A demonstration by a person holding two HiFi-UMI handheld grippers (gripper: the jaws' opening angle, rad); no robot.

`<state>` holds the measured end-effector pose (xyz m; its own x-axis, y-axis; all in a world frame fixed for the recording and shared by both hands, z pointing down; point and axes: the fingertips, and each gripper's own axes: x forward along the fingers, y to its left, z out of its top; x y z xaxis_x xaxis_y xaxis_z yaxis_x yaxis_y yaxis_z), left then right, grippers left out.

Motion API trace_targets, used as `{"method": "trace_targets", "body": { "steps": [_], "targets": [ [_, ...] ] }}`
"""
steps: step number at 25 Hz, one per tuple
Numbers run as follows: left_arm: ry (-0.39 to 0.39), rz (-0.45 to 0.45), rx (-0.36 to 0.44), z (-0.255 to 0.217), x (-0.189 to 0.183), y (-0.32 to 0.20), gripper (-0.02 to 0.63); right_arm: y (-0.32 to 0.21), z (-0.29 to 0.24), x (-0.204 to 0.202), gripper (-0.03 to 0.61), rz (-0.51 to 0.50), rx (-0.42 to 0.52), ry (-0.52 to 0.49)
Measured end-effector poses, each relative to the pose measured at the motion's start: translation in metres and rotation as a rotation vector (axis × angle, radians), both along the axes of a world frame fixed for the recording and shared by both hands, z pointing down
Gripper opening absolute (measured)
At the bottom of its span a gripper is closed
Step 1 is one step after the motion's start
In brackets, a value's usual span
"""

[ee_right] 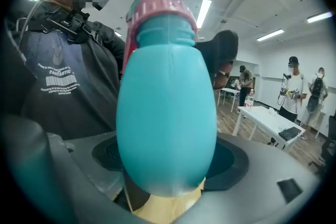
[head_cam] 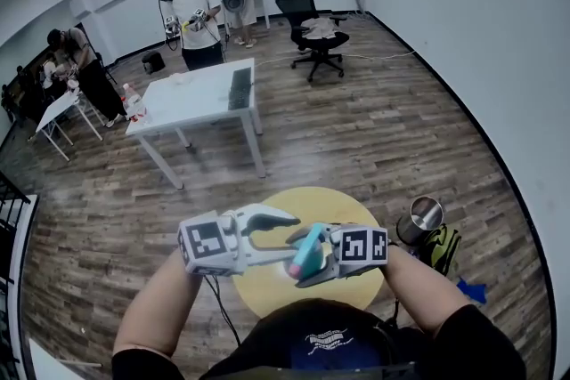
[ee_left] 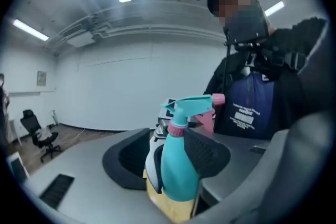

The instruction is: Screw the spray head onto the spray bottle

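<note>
Spray bottle [ee_right: 167,113] w/ spray head [ee_left: 191,104] on its neck is up over the yellow tabletop [head_cam: 338,207], clamped in right gripper [head_cam: 307,255] jaws. Left gripper [head_cam: 292,238] jaws approx half open, bottle btwn them, not squeezing.

The right gripper [ee_right: 169,168] clamps its fingers [ee_right: 233,161] on the teal spray bottle [ee_right: 167,113] (pink-collared spray head [ee_right: 160,10] on top).

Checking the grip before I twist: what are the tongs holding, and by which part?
The right tongs clamp the spray bottle by its teal body; the left tongs are open, holding nothing.
</note>
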<state>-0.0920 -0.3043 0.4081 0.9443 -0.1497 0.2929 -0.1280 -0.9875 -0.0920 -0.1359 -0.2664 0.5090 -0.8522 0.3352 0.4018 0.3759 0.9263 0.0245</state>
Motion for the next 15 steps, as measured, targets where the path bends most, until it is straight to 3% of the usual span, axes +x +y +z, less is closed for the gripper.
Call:
{"method": "trace_targets", "body": {
  "steps": [2,5,11,15],
  "targets": [
    [-0.061,0.061,0.051,0.005,0.005,0.009,0.232,0.006,0.007,-0.001,0.422,-0.028,-0.003,0.036],
    [-0.110,0.116,0.063,0.011,0.010,0.020,0.242,0.014,0.016,-0.001,0.422,-0.057,0.009,0.087],
    [-0.057,0.080,0.055,0.012,0.015,0.026,0.233,0.012,0.016,-0.001,0.422,-0.034,-0.003,0.113],
    [-0.010,0.003,0.044,0.013,0.020,0.018,0.192,0.003,0.016,-0.001,0.422,0.010,-0.012,0.118]
  ]
}}
